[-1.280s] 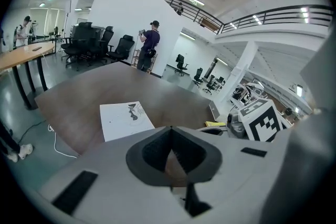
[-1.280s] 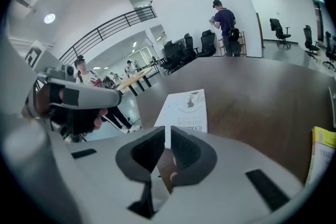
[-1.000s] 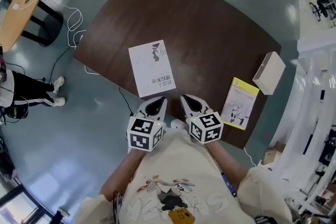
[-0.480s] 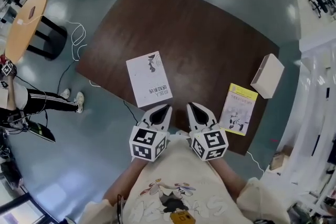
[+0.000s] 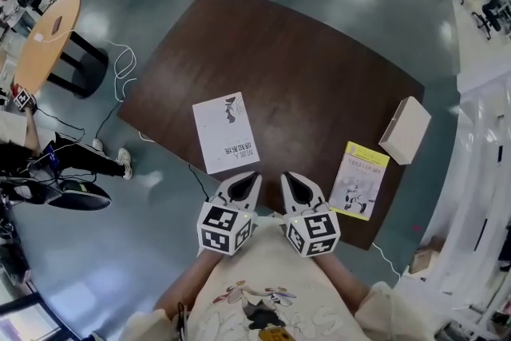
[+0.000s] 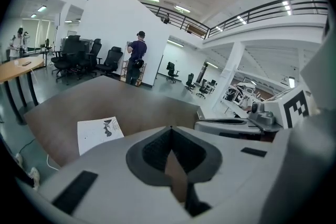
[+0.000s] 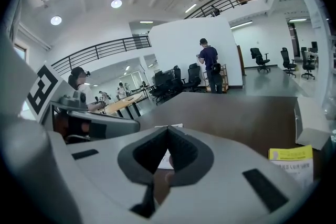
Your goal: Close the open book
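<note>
Item: 1 white book [image 5: 227,132], closed, cover up, flat on the brown table [image 5: 311,60], left of frame centre by the table's lower-left edge. Long axis near vertical in frame, top end leaning left. Left gripper [image 5: 249,181] and right gripper [image 5: 291,181], lower centre: jaws pressed together, nothing held.

A dark brown table [image 5: 303,68] carries a closed white book [image 5: 226,132], a yellow book [image 5: 359,180] and, near its right edge, seemingly a pale box [image 5: 405,130].

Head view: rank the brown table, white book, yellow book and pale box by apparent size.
1. dark brown wooden table
2. white-covered book
3. yellow-covered book and pale flat box, too alike to rank
</note>
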`<state>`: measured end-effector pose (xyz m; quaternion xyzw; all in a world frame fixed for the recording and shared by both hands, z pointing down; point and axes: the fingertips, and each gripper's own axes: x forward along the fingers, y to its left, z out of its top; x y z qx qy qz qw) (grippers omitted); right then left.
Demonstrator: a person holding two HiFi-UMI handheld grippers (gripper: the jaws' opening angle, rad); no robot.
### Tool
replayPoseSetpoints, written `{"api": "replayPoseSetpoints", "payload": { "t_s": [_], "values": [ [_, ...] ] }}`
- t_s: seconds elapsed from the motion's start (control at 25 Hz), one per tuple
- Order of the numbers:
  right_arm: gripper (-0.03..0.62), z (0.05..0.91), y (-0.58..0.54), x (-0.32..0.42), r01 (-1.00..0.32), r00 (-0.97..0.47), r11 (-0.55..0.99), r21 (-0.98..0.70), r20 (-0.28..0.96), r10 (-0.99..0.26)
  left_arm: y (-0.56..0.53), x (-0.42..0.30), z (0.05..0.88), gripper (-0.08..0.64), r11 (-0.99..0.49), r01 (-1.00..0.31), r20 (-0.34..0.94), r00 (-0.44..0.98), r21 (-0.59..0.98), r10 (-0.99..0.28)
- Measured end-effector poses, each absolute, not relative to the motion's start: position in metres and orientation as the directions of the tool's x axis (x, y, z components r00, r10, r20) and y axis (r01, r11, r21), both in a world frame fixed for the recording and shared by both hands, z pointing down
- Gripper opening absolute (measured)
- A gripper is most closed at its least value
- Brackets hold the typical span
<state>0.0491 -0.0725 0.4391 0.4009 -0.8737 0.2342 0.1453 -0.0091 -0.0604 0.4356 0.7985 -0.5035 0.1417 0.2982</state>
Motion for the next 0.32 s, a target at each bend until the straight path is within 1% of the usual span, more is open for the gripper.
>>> {"api": "replayPoseSetpoints", "payload": {
  "t_s": [0.32],
  "values": [
    [0.005, 0.445, -0.063, 0.056, -0.753, -0.653, 0.585, -0.3, 0.443, -0.614, -0.05, -0.001, 0.442, 0.006, -0.3, -0.897, 0.536, 0.436, 0.326, -0.723]
  ]
}}
